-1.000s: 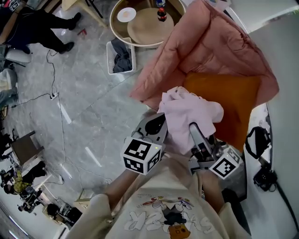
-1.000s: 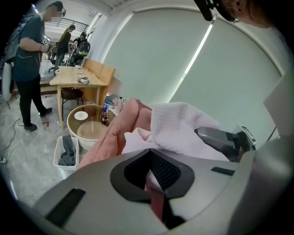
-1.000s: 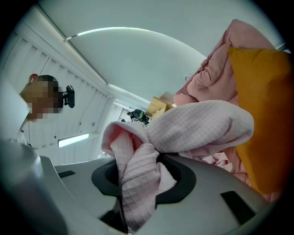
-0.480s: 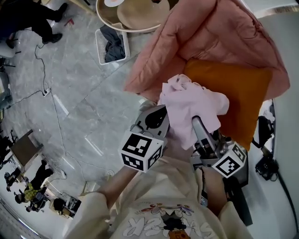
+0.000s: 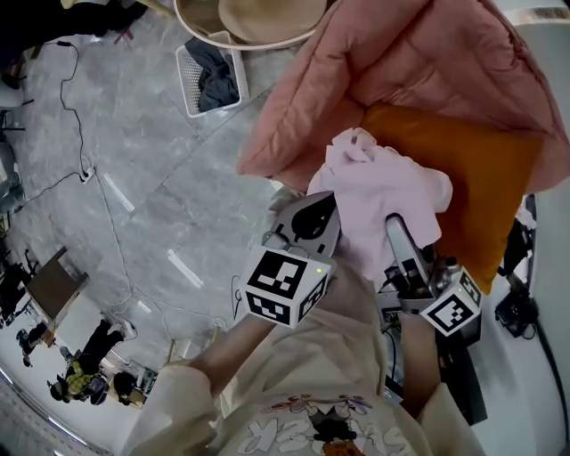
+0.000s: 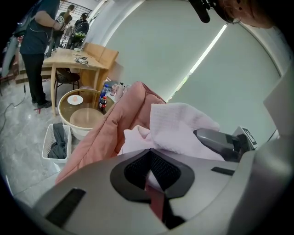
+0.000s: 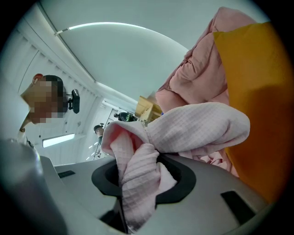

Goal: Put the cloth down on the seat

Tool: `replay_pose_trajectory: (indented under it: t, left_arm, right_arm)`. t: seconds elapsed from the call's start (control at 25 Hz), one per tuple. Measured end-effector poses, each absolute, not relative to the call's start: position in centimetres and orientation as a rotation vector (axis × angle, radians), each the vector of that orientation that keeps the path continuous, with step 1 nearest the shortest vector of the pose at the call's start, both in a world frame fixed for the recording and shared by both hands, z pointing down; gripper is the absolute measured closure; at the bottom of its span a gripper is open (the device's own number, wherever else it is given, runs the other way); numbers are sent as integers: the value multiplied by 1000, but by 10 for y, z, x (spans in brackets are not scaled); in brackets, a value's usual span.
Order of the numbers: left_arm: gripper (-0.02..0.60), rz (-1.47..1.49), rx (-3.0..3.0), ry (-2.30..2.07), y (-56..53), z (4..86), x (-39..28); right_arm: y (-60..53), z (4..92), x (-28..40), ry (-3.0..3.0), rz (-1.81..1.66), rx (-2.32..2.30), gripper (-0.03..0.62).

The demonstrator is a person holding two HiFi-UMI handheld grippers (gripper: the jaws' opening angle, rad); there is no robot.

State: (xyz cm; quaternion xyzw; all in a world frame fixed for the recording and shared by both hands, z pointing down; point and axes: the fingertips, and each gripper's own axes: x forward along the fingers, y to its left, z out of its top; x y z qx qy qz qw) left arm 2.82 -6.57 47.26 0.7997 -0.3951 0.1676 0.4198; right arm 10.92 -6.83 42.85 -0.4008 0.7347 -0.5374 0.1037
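A pale pink cloth (image 5: 385, 198) hangs bunched between my two grippers, above the left edge of an orange cushion (image 5: 476, 183). My left gripper (image 5: 325, 211) is shut on its left side; a pink strip shows pinched between the jaws (image 6: 149, 153) in the left gripper view. My right gripper (image 5: 393, 228) is shut on the right side, and the cloth (image 7: 183, 133) is wadded in its jaws (image 7: 142, 176). A pink quilted cover (image 5: 401, 71) lies over the seat behind the cushion.
A white basket (image 5: 189, 82) holding dark clothes stands on the grey tiled floor at the upper left, beside a round wooden table (image 5: 198, 25). Black cables and gear (image 5: 517, 307) lie at the right. People stand at a far desk (image 6: 73, 57).
Both grippers keep their hold on the cloth. The cloth and grippers have drifted slightly right and up in the head view, and the camera has shifted with them.
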Motion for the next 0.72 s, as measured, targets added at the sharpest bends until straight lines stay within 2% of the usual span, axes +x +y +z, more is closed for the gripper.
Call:
replay_pose_trajectory:
  t: [0.72]
  left_arm:
    - [577,517,2001,-905,-85,540,20]
  right_arm:
    - [-86,505,109,2066,-1605,-1272,431]
